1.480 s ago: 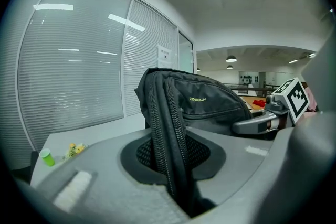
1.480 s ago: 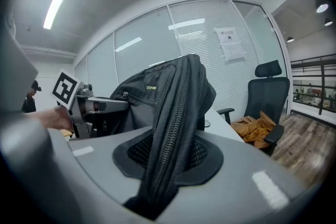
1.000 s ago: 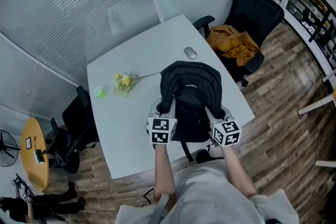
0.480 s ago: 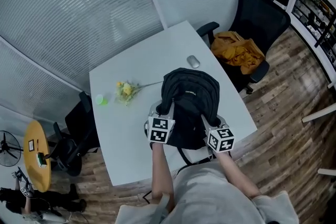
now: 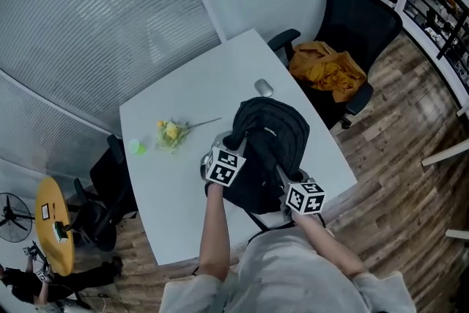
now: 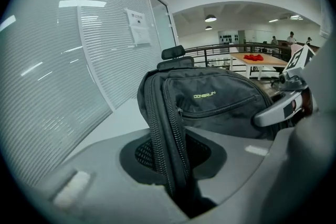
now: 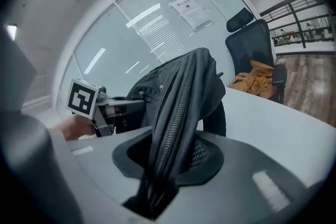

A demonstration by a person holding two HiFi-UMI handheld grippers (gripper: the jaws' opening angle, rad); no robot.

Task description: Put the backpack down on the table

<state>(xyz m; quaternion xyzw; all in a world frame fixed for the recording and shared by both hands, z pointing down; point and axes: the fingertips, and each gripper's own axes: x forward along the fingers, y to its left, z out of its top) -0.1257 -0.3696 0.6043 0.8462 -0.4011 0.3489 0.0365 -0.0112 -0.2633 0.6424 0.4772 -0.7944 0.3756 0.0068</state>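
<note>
A black backpack rests on the white table near its front right edge, its top bulging up. My left gripper is shut on a zipped edge of the backpack at its left side, and the zipper runs down between the jaws. My right gripper is shut on the zipped edge at the near right side, where the fabric of the backpack is pinched deep in the jaws. Each gripper view shows the other gripper beside the bag.
A grey mouse lies just behind the backpack. Yellow flowers and a small green thing lie to the left. An office chair with an orange garment stands at the right, another chair at the left.
My left gripper has moved farther over the table and rolled, while the right one has sunk toward the front edge. The backpack has stayed gripped by both.
</note>
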